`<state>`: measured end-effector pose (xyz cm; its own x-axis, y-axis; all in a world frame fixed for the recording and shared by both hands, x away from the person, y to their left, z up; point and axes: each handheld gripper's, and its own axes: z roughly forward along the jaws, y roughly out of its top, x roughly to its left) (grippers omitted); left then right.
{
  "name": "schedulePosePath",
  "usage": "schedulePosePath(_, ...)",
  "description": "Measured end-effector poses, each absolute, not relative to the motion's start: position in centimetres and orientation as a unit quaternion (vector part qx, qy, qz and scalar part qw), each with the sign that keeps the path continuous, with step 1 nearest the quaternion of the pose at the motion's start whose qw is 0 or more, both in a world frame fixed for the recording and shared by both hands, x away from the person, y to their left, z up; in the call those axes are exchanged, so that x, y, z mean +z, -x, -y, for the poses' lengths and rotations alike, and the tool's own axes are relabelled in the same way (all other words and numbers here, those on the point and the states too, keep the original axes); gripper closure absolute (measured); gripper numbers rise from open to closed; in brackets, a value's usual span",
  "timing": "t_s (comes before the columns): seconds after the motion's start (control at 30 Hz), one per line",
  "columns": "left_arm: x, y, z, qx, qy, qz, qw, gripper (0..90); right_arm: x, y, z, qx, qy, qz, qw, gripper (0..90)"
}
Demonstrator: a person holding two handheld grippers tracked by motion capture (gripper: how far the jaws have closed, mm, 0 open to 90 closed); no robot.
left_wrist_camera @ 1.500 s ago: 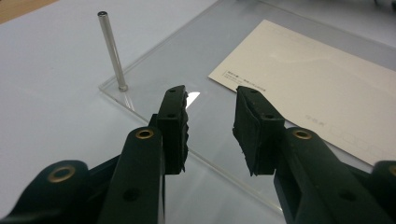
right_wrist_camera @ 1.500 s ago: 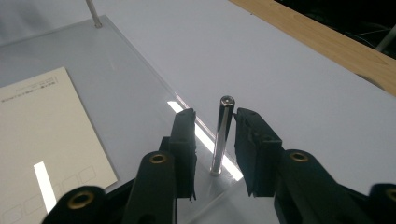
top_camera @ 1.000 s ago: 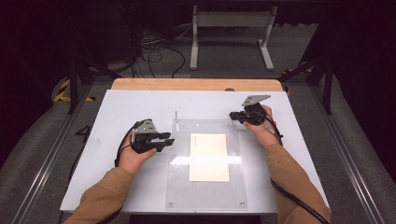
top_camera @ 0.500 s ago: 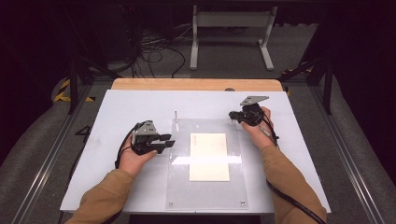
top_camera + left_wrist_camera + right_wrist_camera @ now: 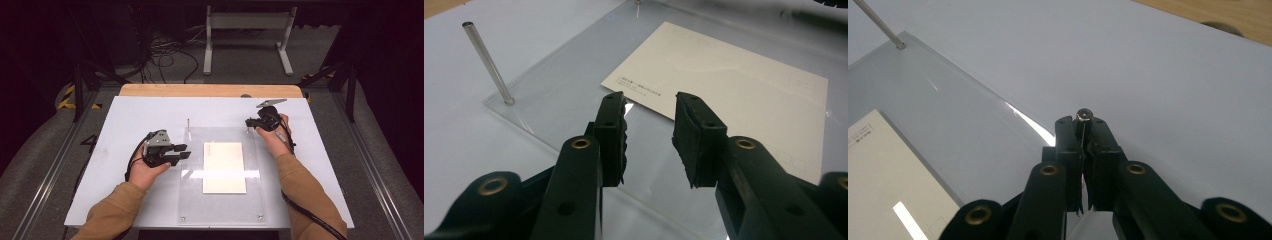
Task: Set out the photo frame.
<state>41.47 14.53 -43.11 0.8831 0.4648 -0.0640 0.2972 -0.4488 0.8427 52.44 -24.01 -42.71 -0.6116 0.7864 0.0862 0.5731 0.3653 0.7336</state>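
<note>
— Little has moved since the earlier picture: the left gripper is at the same place by the left edge of the acrylic plate, and the right gripper has stayed at the plate's far right corner.

— What does the right one hold?

— Its jaws are closed on a thin metal pin. In the right gripper view the round top of the pin shows just above the jaw tips. I think this pin stands in the corner hole of the plate, but the jaws hide its lower end, so I cannot say if it is seated or lifted.

— And the left one?

— Its jaws are open and hold nothing. They point over the plate toward the cream card, which lies flat in the middle of the plate on the white desk.

— How far is the work, in your opinion?

— It seems early or in the middle. A second pin stands upright at the far left corner. The two near corners show only small screws or holes. The card is untouched, and the pin work at the right corner is not finished.
</note>
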Motion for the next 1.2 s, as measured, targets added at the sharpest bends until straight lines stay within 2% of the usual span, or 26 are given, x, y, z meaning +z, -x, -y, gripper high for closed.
schedulePosePath(0.37,-42.3,-41.0,-14.6,0.090,-0.844,-0.212,0.485,64.0,-42.1,-53.5,23.8,0.357,-0.456,-0.808,0.107,86.0)
schedulePosePath(0.53,-41.1,-39.7,-14.1,0.088,-0.849,-0.180,0.488,60.7,-42.1,-53.7,23.8,0.356,-0.460,-0.807,0.103,86.0)
schedulePosePath(0.93,-40.1,-35.8,-11.4,0.039,-0.875,-0.101,0.471,47.6,-41.9,-53.9,23.7,0.346,-0.472,-0.806,0.095,86.0)
schedulePosePath(1.2,-40.5,-34.1,-10.3,0.003,-0.880,-0.071,0.470,46.0,-41.8,-54.0,23.6,0.343,-0.475,-0.805,0.093,85.9)
